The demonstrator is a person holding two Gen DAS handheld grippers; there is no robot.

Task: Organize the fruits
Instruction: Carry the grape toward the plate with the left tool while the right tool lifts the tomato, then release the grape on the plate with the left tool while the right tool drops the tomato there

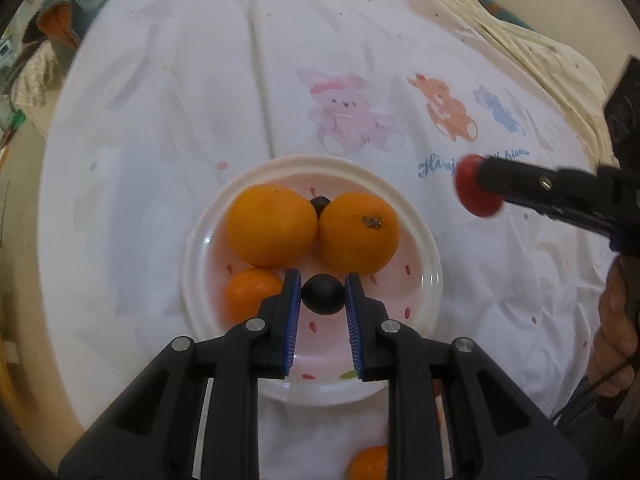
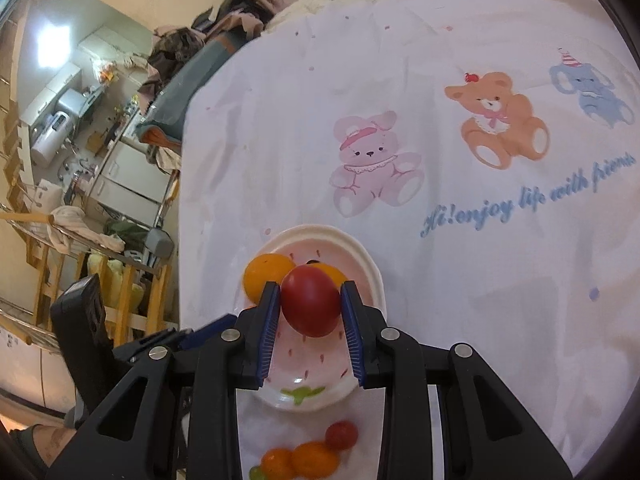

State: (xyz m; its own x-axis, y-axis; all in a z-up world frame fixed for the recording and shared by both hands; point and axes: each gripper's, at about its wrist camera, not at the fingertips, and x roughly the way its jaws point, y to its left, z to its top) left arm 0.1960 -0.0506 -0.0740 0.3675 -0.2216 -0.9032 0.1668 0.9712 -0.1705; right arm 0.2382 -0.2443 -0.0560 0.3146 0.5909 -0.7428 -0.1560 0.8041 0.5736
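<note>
Your left gripper (image 1: 323,294) has its fingers pinched on a dark berry (image 1: 323,294), held just over the plate (image 1: 416,240), near side, w/ two big oranges (image 1: 272,224) touching each other just beyond it and a smaller one (image 1: 250,294) beside the left finger. A 2nd dark berry (image 1: 321,203) peeks from behind the two oranges. Your right gripper (image 2: 310,306) has its fingers pinched on a red tomato (image 2: 311,300); the left view shows it off to the plate's right, apart from the rim, so it's prob. the next thing in. Judgement: you're mid-placement. Lower the berry into the bare pink patch under it, let it touch before you spread the fingers, and open slowly, since a round berry on a smooth plate will likely roll. Keep the left finger off the small orange. Bring the tomato in only once the left side is out of the way, and aim for the open right part of the plate so the two grippers don't cross. Still loose on the near side of the plate: small orange fruits (image 2: 298,460), a small red one (image 2: 341,435) and a bit of green, not sure what. All of it sits on a white cloth (image 2: 480,280) printed w/ a pink bunny, a bear, a blue elephant and blue script, creased, so anything set on it may tip or roll. Beyond its far-left edge: piled clothes (image 2: 216,28), wooden racks, cluttered room, too blurred to say more.
</note>
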